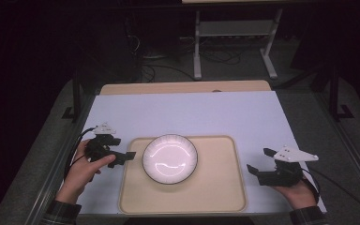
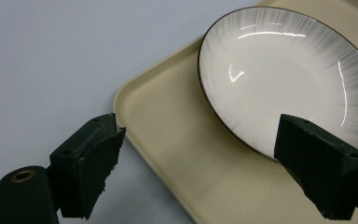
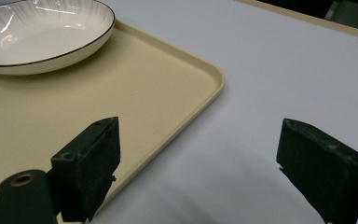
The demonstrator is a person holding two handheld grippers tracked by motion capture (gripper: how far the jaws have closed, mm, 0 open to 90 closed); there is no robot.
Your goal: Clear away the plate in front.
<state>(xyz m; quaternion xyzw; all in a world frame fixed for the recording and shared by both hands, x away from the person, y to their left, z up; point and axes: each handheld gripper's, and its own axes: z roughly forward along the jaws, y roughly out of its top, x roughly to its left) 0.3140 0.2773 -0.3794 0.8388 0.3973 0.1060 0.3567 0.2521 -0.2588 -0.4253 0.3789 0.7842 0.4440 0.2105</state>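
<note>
In the high view, a white plate (image 1: 170, 158) with a dark rim sits on a beige tray (image 1: 215, 187), left of the tray's middle, in the lower centre of the frame. The tray lies on a pale sheet covering the table (image 1: 192, 112). The left gripper (image 1: 124, 158) is at the lower left, held in a hand (image 1: 82, 171), its tips over the tray's left edge and near the plate without touching it. The right gripper (image 1: 258, 161) is at the lower right, just off the tray's right edge, with its jaws spread wide and nothing between them.

In the left gripper view, the plate (image 2: 284, 74) fills the upper right, resting on the tray (image 2: 177, 140), whose rounded corner points toward the left of the frame. The gripper's jaws stand wide apart and empty; the right one overlaps the plate's near rim in the picture, the left one sits over the tray's edge.

In the right gripper view, the plate (image 3: 37, 32) is in the upper left, on the tray (image 3: 135, 93). The jaws are wide open with nothing between them, the left one over the tray's edge, the right one over the pale sheet (image 3: 284, 70).
</note>
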